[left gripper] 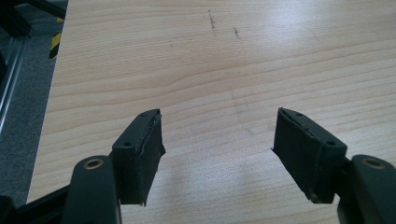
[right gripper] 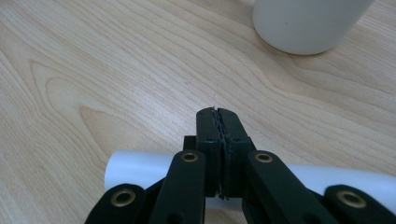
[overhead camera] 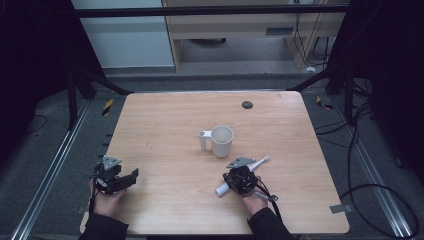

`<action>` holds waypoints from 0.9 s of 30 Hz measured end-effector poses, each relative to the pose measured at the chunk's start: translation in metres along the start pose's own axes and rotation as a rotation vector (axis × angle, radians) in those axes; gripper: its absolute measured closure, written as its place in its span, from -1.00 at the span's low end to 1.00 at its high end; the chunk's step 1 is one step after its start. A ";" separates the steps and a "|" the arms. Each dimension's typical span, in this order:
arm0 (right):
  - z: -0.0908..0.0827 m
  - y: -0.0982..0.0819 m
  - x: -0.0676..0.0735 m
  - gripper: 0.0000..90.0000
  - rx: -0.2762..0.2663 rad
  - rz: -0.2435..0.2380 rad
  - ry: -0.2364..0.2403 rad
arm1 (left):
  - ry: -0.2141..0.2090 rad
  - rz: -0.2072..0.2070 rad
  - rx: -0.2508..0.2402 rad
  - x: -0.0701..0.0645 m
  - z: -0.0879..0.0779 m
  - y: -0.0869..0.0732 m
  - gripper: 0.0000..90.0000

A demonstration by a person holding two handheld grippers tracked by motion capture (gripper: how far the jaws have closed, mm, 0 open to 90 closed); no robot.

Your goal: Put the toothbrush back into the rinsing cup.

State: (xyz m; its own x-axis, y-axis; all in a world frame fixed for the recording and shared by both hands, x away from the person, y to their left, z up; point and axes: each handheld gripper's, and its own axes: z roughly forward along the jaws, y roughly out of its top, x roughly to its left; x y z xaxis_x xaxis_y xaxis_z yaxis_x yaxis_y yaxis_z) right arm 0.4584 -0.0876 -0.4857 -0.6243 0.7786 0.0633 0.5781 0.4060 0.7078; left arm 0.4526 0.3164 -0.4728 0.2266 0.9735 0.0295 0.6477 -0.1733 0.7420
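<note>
Right now the right gripper (overhead camera: pixel 239 176) has its two jaws pressed flat together with nothing between the pads; in the right gripper view they meet in a thin seam (right gripper: pixel 219 154). It sits above the white tube (overhead camera: pixel 221 189), which lies flat on the table (overhead camera: pixel 165 115) and crosses under the jaws from side to side; whether the jaws touch the tube cannot be told. One end of the tube shows nearer the person than the gripper, and its thinner far end pokes out toward the cup's right side.

One white cup (overhead camera: pixel 222 141) stands upright near the table's middle, just beyond the right gripper, with a single small white upright piece (overhead camera: pixel 204 140) touching its left side. In the right gripper view the cup's base (right gripper: pixel 303 25) stands ahead of the closed jaws, with bare wood between them.

Well to the left of the cup, near the table's front left corner, the left gripper (overhead camera: pixel 131 176) is held in the person's left hand (overhead camera: pixel 107 202). Its two jaws stand wide apart with only bare wood between them (left gripper: pixel 217 144).

One dark round spot (overhead camera: pixel 247 104) lies on the table beyond the cup. Counted: two grippers, one tube, one cup. Nothing lies between the left gripper and the cup.
</note>
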 end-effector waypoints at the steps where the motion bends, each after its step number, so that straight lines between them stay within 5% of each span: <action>1: -0.001 -0.001 0.000 0.96 0.002 -0.001 0.001 | 0.000 0.001 0.002 0.000 0.000 0.000 -0.29; 27: -0.018 -0.014 -0.006 0.93 0.020 0.004 0.023 | -0.001 0.001 0.008 -0.001 0.001 0.000 -0.30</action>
State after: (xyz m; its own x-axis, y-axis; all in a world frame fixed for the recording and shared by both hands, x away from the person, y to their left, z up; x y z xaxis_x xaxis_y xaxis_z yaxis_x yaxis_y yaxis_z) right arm 0.4447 -0.1061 -0.4832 -0.6334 0.7694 0.0821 0.5911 0.4127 0.6930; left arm 0.4528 0.3158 -0.4733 0.2279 0.9732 0.0295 0.6534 -0.1753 0.7364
